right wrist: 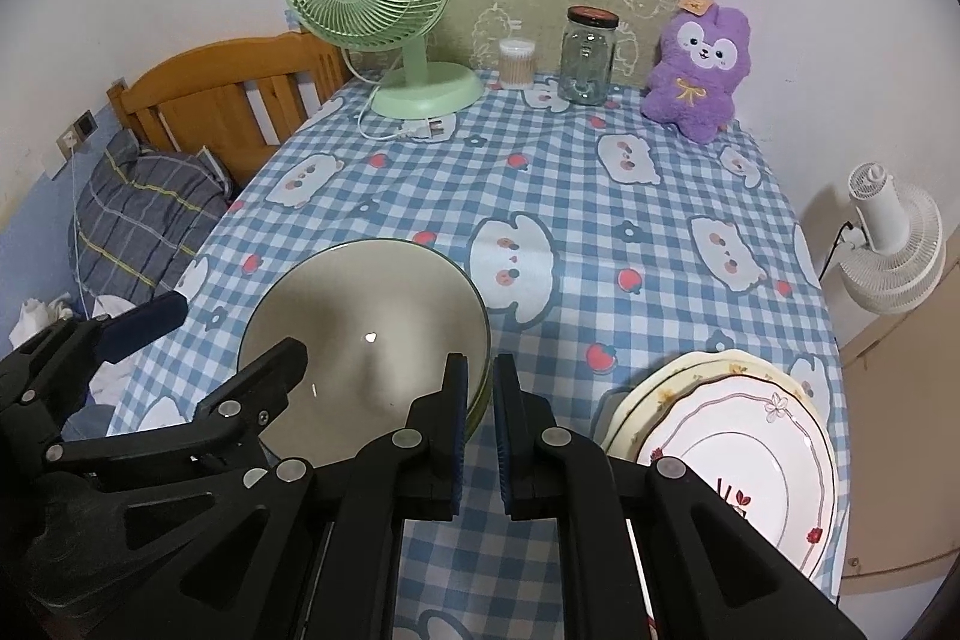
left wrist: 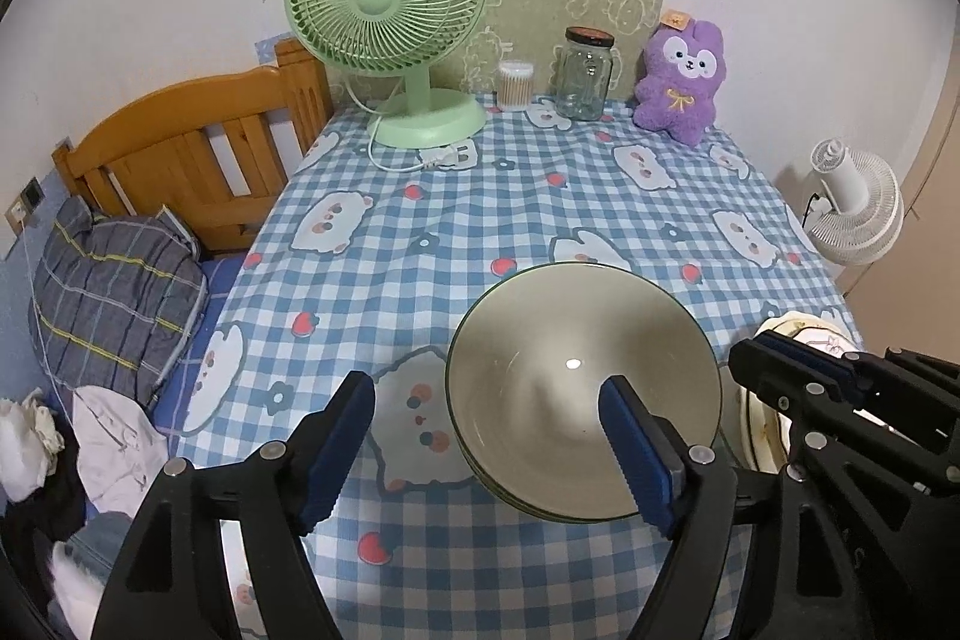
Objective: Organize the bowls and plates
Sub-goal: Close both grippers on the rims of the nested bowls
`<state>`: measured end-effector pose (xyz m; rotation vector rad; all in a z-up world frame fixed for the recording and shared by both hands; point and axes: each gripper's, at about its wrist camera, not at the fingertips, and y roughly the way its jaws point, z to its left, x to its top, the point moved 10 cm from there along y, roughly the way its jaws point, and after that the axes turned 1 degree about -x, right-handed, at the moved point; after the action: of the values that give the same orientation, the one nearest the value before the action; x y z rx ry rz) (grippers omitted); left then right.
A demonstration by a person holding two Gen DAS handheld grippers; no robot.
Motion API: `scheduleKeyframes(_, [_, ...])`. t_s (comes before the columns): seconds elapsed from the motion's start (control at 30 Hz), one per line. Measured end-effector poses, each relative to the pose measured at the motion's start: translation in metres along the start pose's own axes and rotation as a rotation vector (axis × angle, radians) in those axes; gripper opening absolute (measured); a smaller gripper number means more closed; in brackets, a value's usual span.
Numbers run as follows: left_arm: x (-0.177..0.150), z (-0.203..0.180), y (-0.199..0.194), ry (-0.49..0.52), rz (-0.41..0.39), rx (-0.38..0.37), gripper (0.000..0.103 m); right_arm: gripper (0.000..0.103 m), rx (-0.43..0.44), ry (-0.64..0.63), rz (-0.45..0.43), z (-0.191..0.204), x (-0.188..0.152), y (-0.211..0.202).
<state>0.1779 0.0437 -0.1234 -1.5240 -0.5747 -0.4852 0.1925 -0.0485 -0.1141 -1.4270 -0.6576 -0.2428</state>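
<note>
A pale green bowl [left wrist: 576,388] stands on the checked tablecloth, stacked on at least one other bowl; it also shows in the right wrist view [right wrist: 360,340]. My left gripper [left wrist: 486,448] is open, its right finger inside the bowl and its left finger outside over the cloth. My right gripper [right wrist: 480,418] has its jaws almost together at the bowl's right rim; whether they pinch the rim is unclear. A stack of floral plates [right wrist: 744,436] lies at the table's right front edge, to the right of my right gripper.
At the back stand a green desk fan [left wrist: 387,16], a cotton swab box [left wrist: 515,85], a glass jar [left wrist: 585,73] and a purple plush toy [left wrist: 681,79]. A wooden bed frame [left wrist: 198,160] with bedding is left; a white fan [right wrist: 894,244] right.
</note>
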Motion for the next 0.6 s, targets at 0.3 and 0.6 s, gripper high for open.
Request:
scheduleKeyframes(0.3, [-0.003,0.007,0.011,-0.018,0.019,0.006,0.079,0.012,0.004,0.01,0.009,-0.001,-0.004,0.009])
scheduleKeyframes(0.6, [-0.008,0.016,0.035,-0.02,0.048,0.018,0.079,0.012,0.023,0.025,0.007,-0.001,-0.002,0.028])
